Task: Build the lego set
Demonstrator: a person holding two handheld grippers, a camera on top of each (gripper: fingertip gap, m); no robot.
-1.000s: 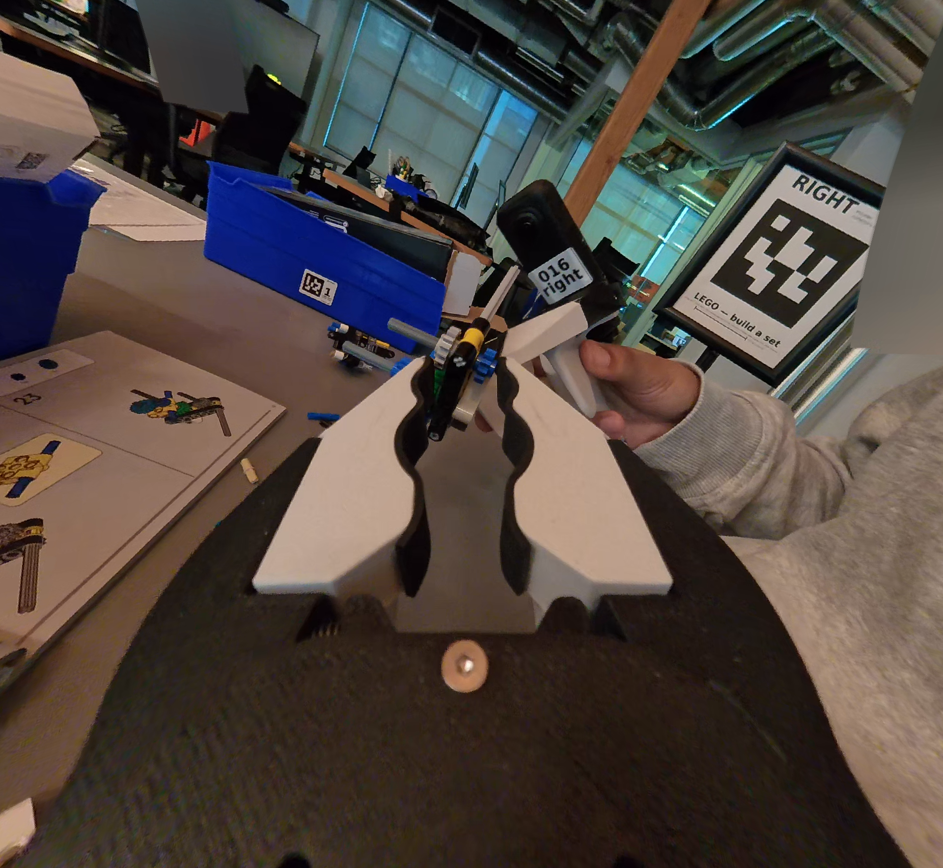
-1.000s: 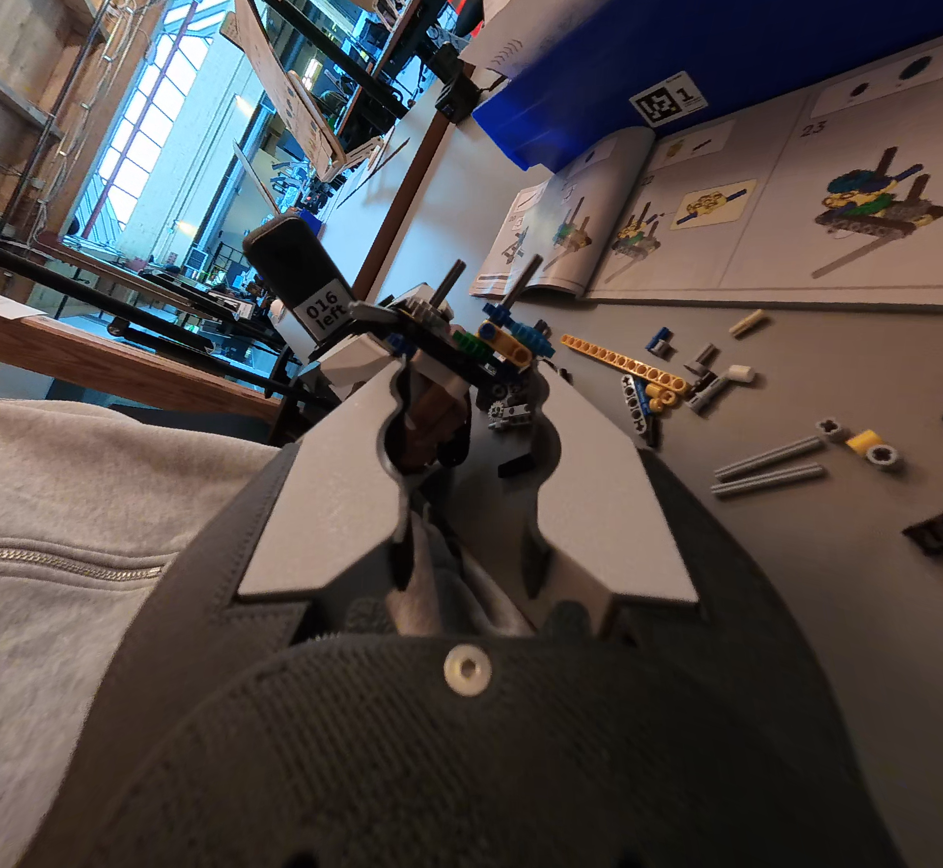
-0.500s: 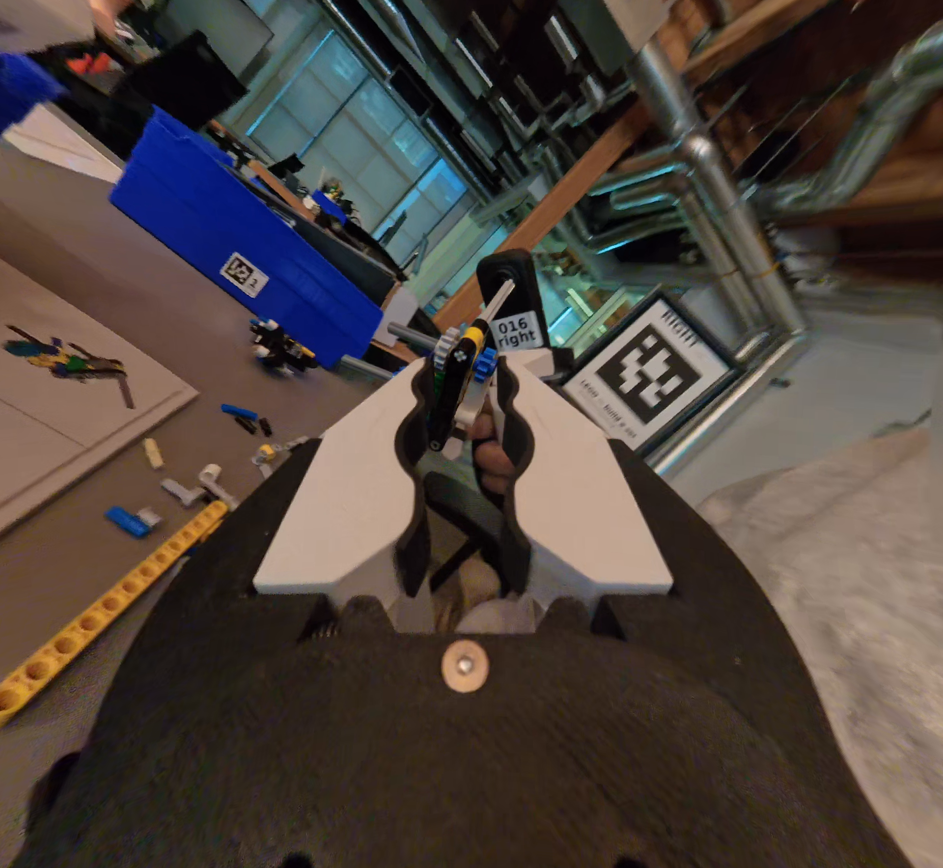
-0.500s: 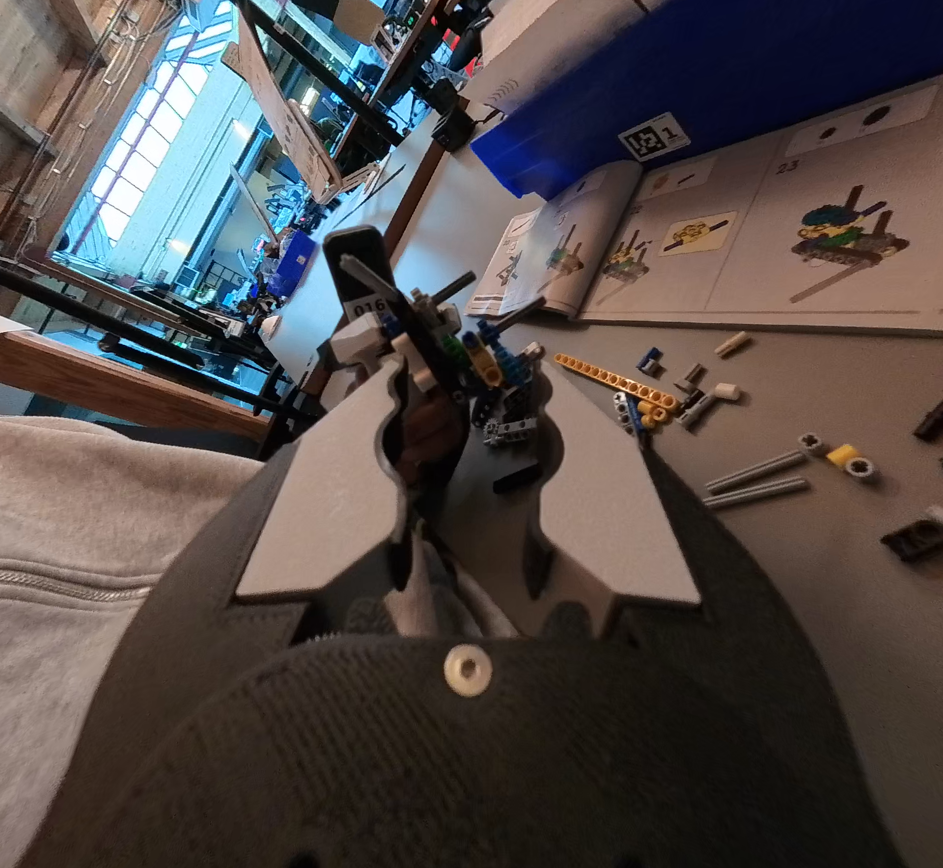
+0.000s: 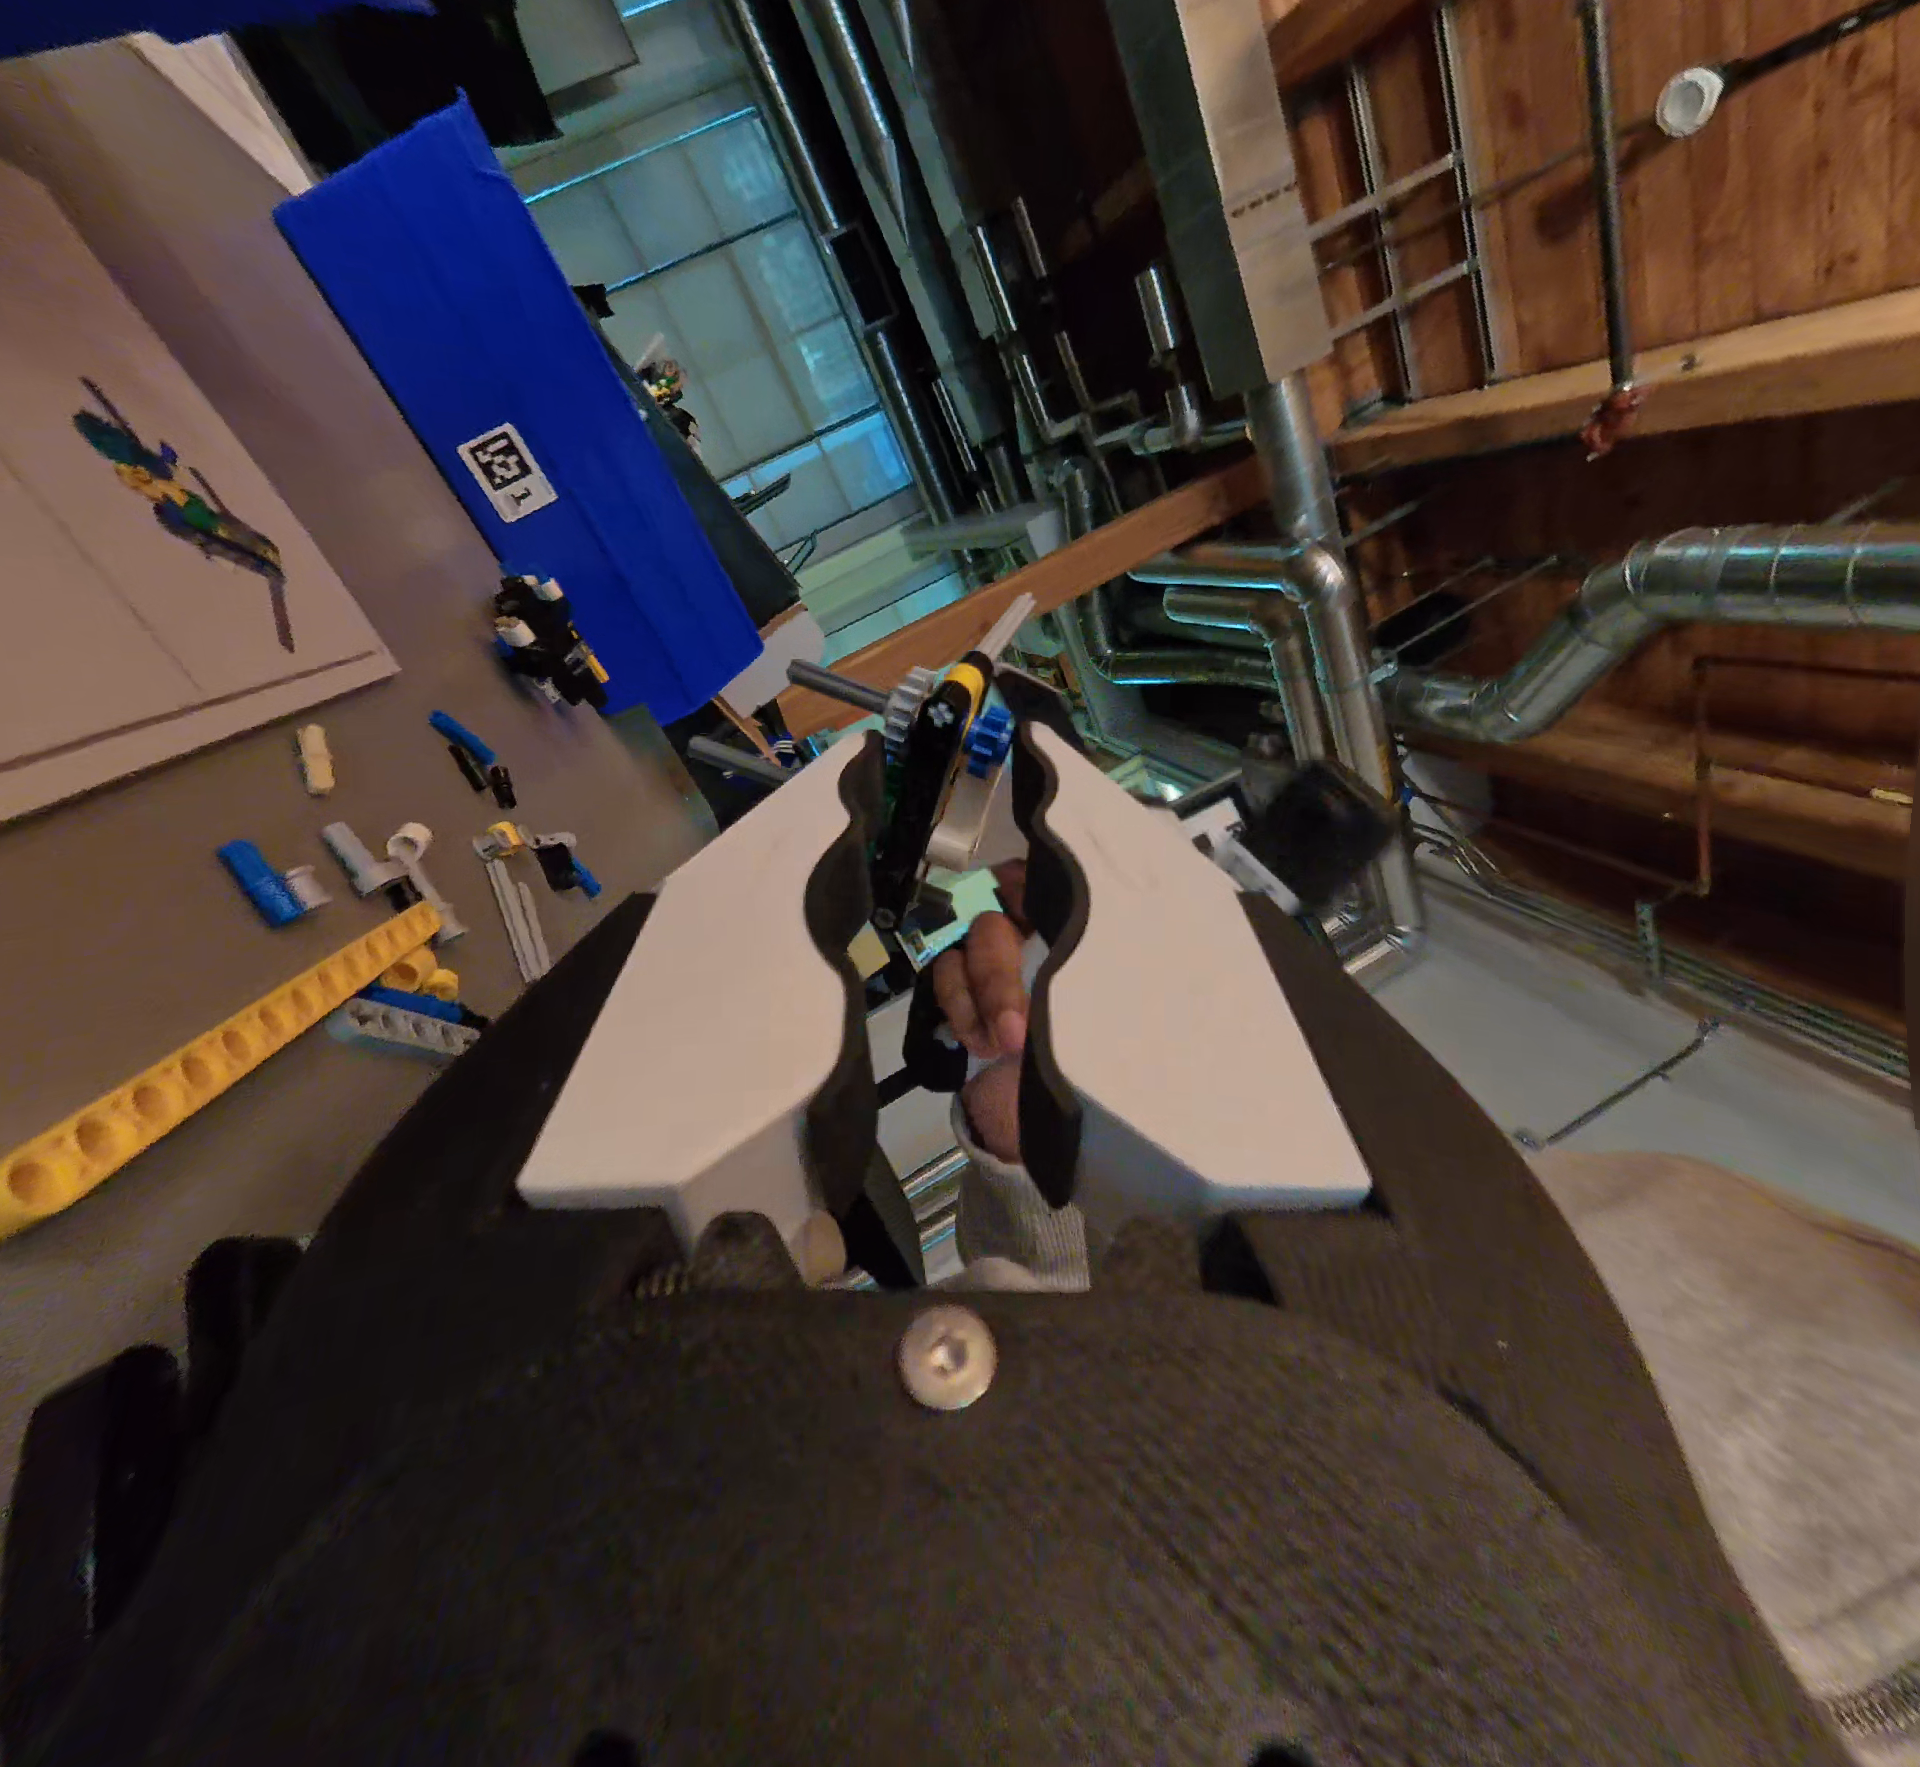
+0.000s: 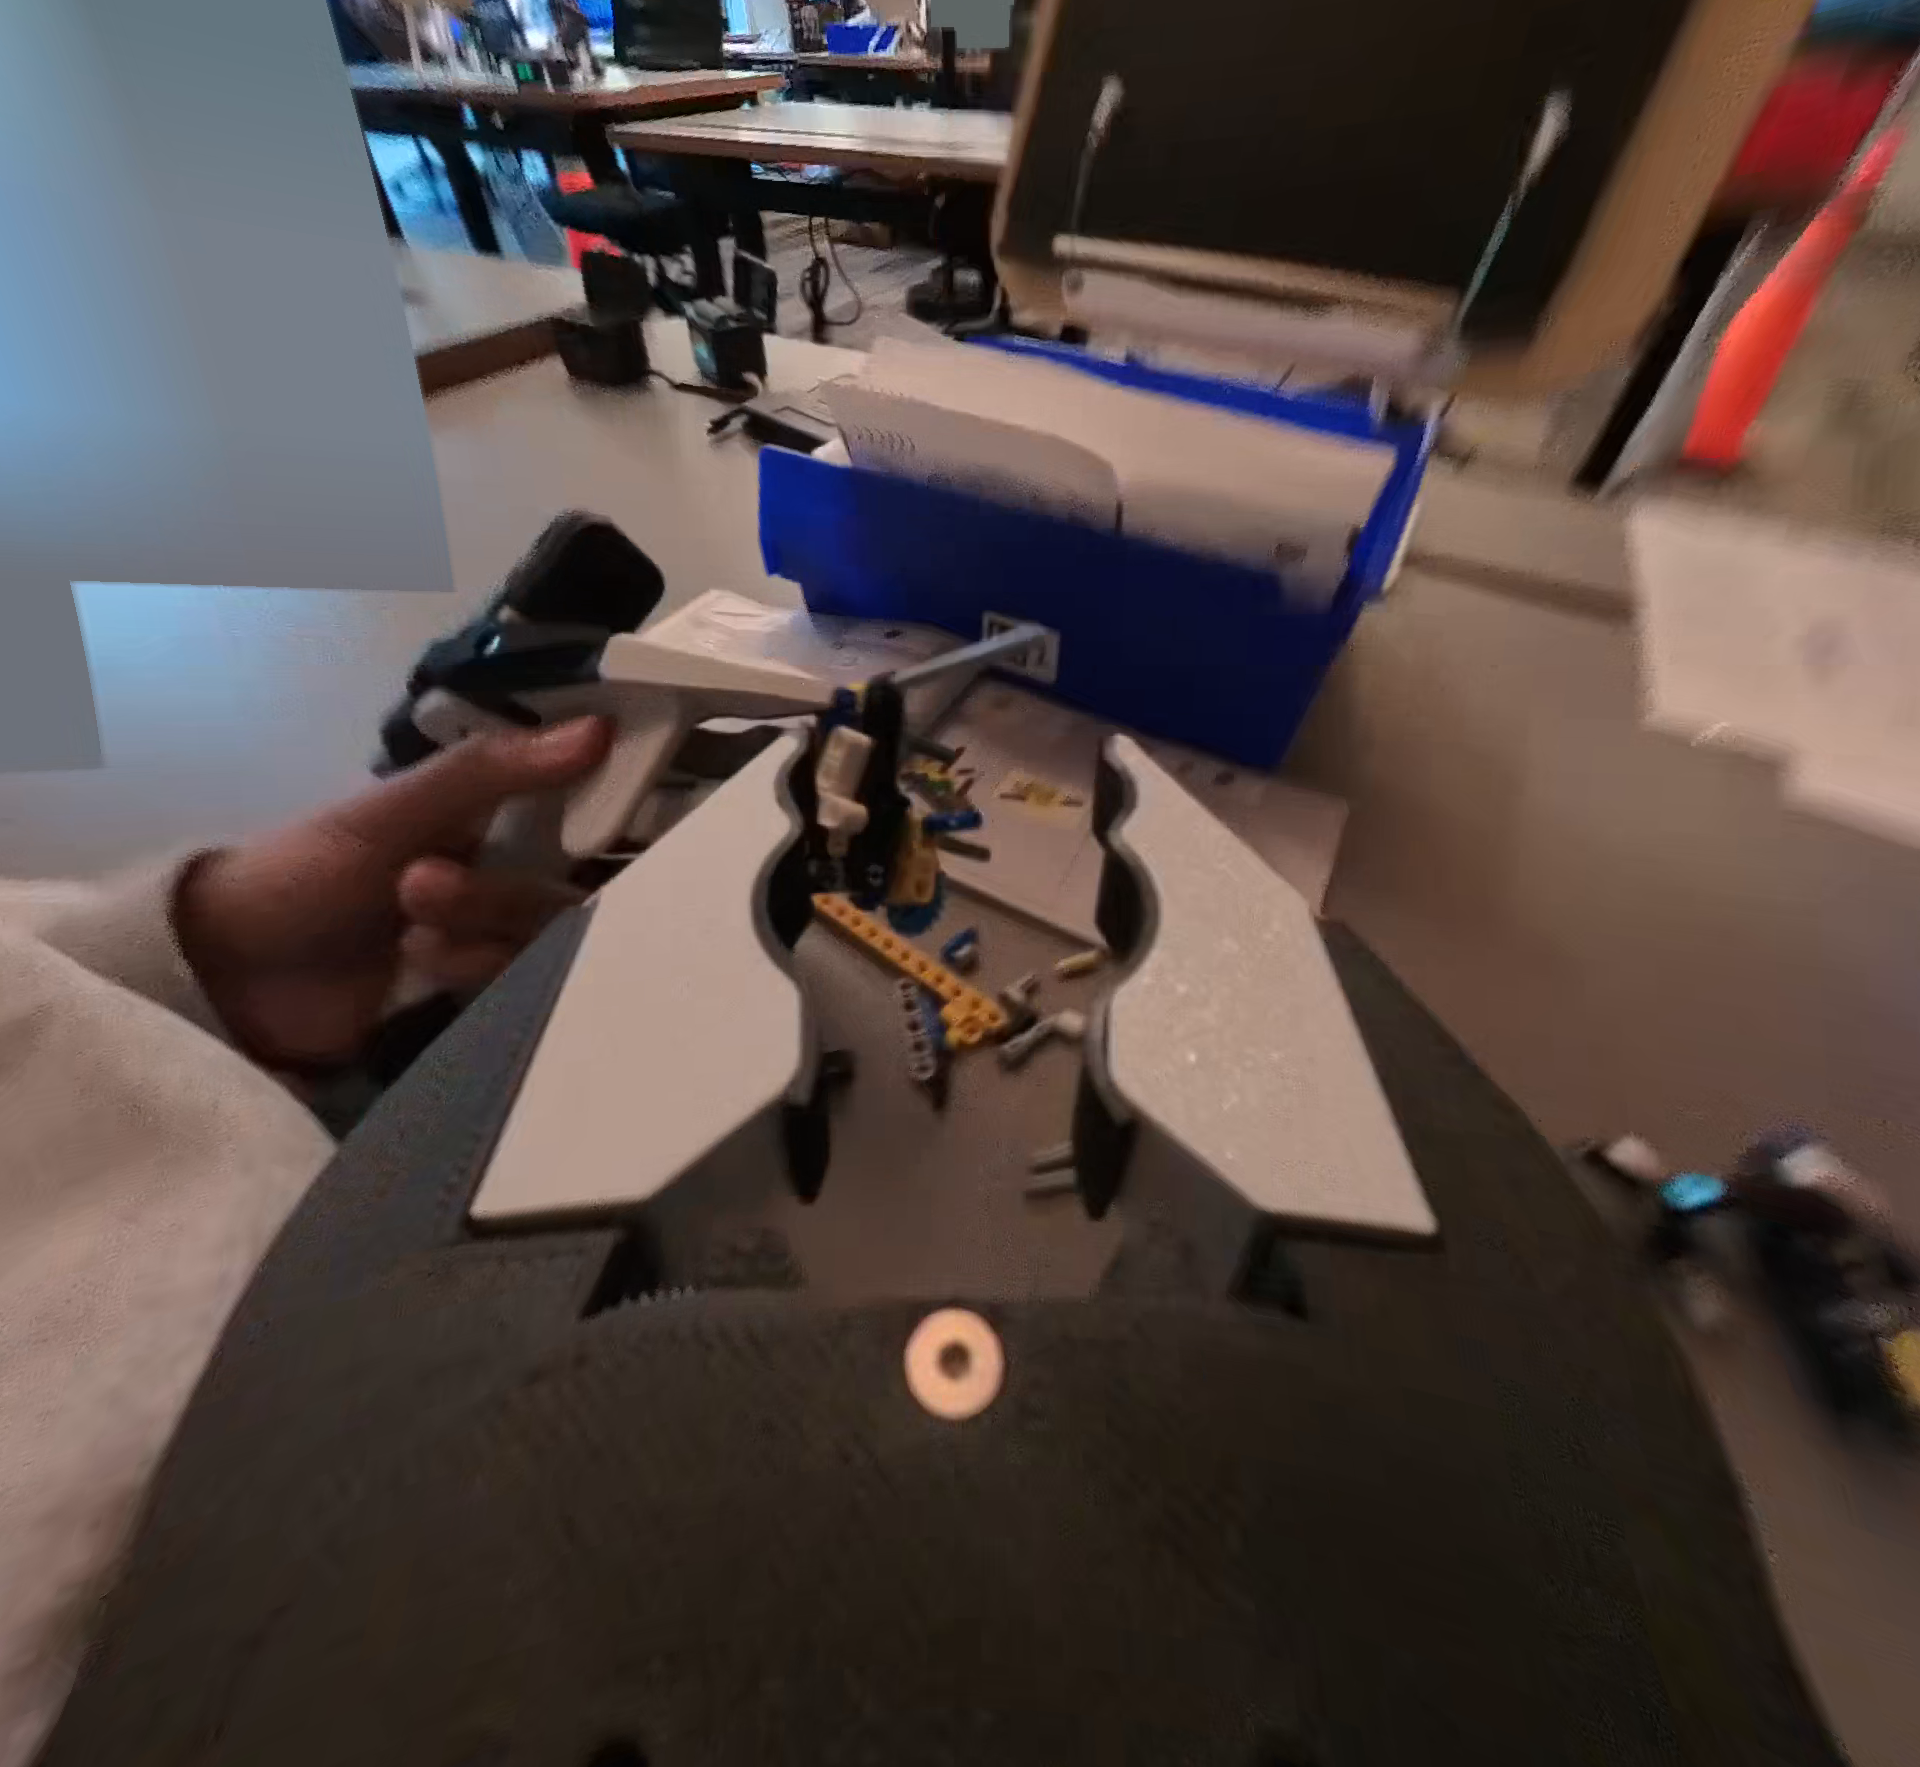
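Note:
My left gripper [image 5: 940, 761] is shut on the lego assembly [image 5: 930, 782], a black and yellow piece with a grey gear, a blue gear and grey axles sticking out, held up off the table. In the right wrist view the same assembly [image 6: 862, 798] hangs from the left gripper's white finger [image 6: 707, 678], just in front of my right gripper's left fingertip. My right gripper [image 6: 951, 767] is open and empty. A hand [image 6: 343, 886] holds the left gripper's handle.
Loose parts lie on the grey table [image 6: 1558, 886]: a long yellow beam [image 5: 208, 1063], small blue, grey and white pieces [image 5: 364, 870], and a small dark sub-assembly [image 5: 540, 637]. A blue bin [image 6: 1091, 616] and the open instruction booklet [image 5: 135, 574] lie beyond them. Across from one pair of fingers to the other is roughly 6 centimetres.
Both grippers have swung and rolled; the right wrist view now looks level across the table at the blue bin. The left gripper has kept hold of the assembly. The right gripper has stayed open.

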